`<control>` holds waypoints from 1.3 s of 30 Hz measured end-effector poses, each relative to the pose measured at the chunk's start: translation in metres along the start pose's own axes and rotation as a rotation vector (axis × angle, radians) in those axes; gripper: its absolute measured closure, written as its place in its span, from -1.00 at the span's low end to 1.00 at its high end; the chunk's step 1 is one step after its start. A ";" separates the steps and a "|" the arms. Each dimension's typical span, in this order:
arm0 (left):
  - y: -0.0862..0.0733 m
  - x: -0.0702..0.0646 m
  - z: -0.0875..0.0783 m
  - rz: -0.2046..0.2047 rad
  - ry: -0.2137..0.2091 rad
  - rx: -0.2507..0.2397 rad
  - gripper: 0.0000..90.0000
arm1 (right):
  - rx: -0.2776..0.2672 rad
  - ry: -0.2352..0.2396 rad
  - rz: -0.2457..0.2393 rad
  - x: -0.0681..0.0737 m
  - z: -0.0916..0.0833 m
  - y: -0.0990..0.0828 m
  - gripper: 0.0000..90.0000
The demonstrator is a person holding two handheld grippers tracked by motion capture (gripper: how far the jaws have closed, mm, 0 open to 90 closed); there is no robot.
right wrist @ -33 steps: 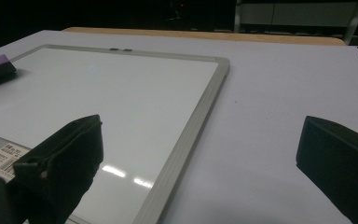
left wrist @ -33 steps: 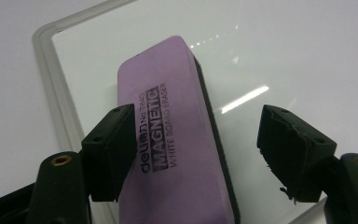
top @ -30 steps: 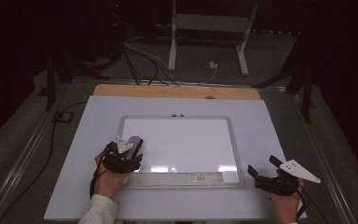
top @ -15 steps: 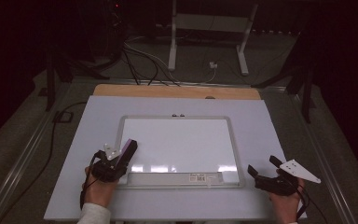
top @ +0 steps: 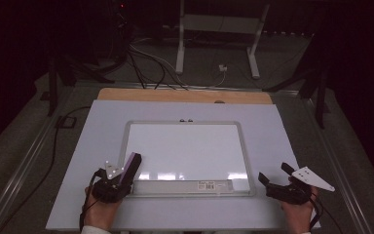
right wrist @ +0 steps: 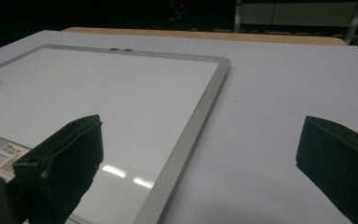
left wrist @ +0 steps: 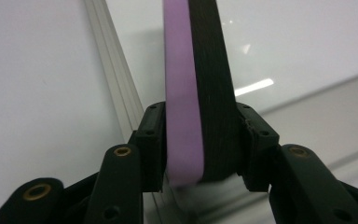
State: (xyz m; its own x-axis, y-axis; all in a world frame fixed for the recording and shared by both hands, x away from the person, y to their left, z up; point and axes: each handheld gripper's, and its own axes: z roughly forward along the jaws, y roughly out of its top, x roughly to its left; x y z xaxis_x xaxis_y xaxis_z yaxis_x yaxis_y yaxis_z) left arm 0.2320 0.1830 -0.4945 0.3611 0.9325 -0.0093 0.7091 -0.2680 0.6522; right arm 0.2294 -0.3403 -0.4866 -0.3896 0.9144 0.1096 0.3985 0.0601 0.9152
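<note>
A white whiteboard (top: pixel 185 146) in a grey frame lies flat in the middle of the table. My left gripper (top: pixel 125 171) is at its near left corner, shut on a purple and black eraser (top: pixel 132 163); its jaws closed on it within the last second. In the left gripper view the eraser (left wrist: pixel 200 88) stands on edge between the pads (left wrist: pixel 153 135), above the whiteboard frame (left wrist: pixel 114 84). My right gripper (top: pixel 272 172) rests off the board's near right corner, open. Its jaws (right wrist: pixel 200 128) stand wide with nothing between them, the whiteboard (right wrist: pixel 98 84) to their left.
The board lies on a white table sheet (top: pixel 297 141) with a wooden strip (top: pixel 185 95) along the far edge. A label (top: pixel 209 185) sits on the board's near frame. Cables (top: pixel 146 73) and a stand's legs (top: pixel 180 53) are on the floor beyond.
The left gripper has closed on the eraser and drawn back toward the near edge with it. The right gripper has not moved.
</note>
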 end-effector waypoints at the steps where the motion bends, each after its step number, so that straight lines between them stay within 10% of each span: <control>1: -0.002 -0.001 -0.001 0.000 -0.002 0.003 0.31 | -0.001 0.001 0.000 0.000 0.000 0.000 -0.98; 15: -0.016 -0.006 -0.010 -0.009 -0.056 -0.009 0.15 | 0.003 0.002 -0.004 0.002 0.002 0.000 -0.98; 33: 0.017 0.033 -0.038 -0.013 -0.088 -0.405 -0.83 | -0.011 0.007 -0.009 0.002 0.001 0.001 -0.98; 39: 0.024 0.048 -0.039 -0.006 -0.085 -0.467 -0.99 | -0.027 0.013 -0.013 0.003 -0.001 0.001 -0.98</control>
State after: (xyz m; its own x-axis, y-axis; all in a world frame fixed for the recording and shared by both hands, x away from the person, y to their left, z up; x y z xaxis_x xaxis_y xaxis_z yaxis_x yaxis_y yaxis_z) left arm 0.2429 0.2308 -0.4497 0.4195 0.9055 -0.0637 0.3704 -0.1067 0.9227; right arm 0.2282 -0.3378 -0.4848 -0.4058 0.9082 0.1029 0.3709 0.0608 0.9267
